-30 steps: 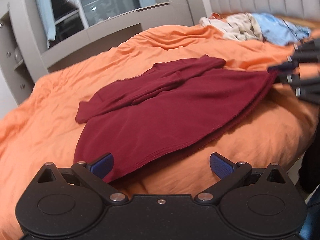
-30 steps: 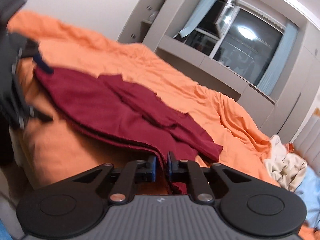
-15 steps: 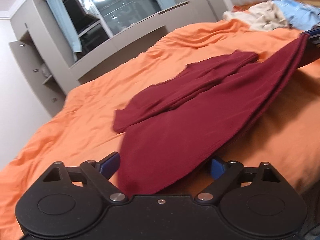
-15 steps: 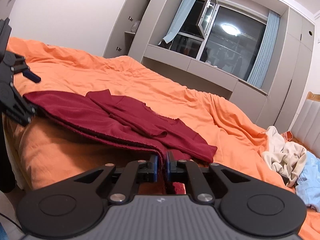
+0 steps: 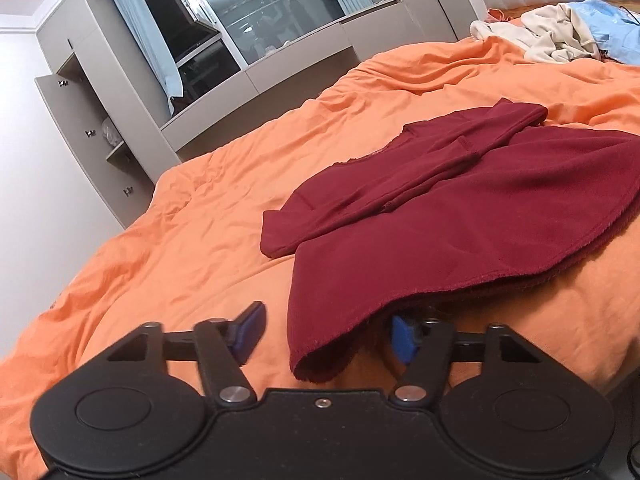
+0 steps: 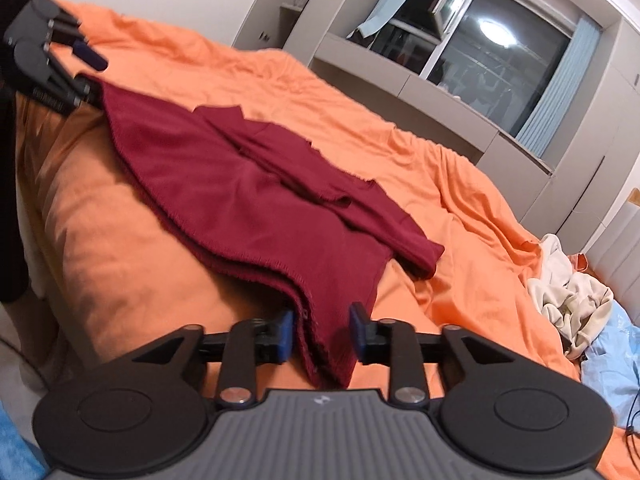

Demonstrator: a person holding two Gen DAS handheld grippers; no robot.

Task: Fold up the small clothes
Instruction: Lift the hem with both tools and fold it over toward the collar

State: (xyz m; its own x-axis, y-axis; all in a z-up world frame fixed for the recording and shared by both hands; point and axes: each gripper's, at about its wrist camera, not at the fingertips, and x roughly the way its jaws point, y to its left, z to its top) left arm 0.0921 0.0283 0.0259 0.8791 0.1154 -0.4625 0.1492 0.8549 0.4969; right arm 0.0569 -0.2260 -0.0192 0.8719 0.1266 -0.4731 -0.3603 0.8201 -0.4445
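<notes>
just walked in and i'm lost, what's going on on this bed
A person with a claw in each hand is folding a dark red top spread on the orange bedspread. Both claws are open at its near hem: the left claw has one corner between its fingers, and the right claw has the other. A pile of other clothes lies further up the bed.

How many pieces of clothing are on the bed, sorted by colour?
Dark red: 1
Cream: 1
Light blue: 1
Total: 3, though the cream and blue heap may hide more.
</notes>
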